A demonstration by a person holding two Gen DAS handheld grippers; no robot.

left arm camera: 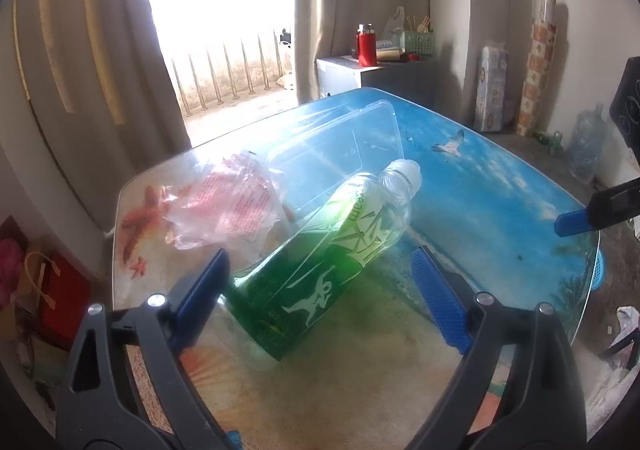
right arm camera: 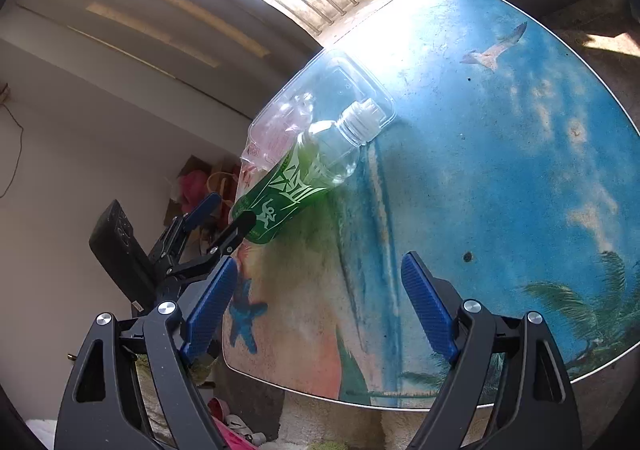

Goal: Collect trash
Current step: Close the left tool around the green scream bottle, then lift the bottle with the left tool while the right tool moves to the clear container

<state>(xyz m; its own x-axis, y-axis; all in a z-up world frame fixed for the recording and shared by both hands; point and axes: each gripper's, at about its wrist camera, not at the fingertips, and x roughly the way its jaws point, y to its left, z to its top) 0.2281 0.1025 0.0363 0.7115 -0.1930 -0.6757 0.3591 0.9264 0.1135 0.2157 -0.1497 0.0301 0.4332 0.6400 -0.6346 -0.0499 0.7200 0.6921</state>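
On my left wrist cam, far left off the table there's a red box [left arm camera: 66,304] on the floor, no concern. On the table [left arm camera: 500,185] itself, left side, a crumpled clear plastic bag [left arm camera: 228,201] with red print sits over the starfish artwork, touching the clear plastic container [left arm camera: 340,153] just behind and right of it. Left gripper [left arm camera: 320,282] has its jaws spread wide, straddling the bottom end of the green-labelled bottle [left arm camera: 320,262]; the left pad looks just beside the bottle base, and I see no contact on the right pad, so nothing is pinched. The bottle lies on its side, white cap pointing away from me and resting against the container's near edge. Far right in that view the blue tip of the right gripper [left arm camera: 572,221] pokes in over the table edge, well apart from the bottle. On the right wrist cam, the left gripper [right arm camera: 230,215] shows at left with its fingers either side of the bottle [right arm camera: 296,185] base. Right gripper [right arm camera: 316,290] has its jaws spread wide too, empty, hovering over the near table [right arm camera: 500,169] edge with only the beach print between the pads. Bottle and container [right arm camera: 340,89] sit ahead and left of it, not touched by it.
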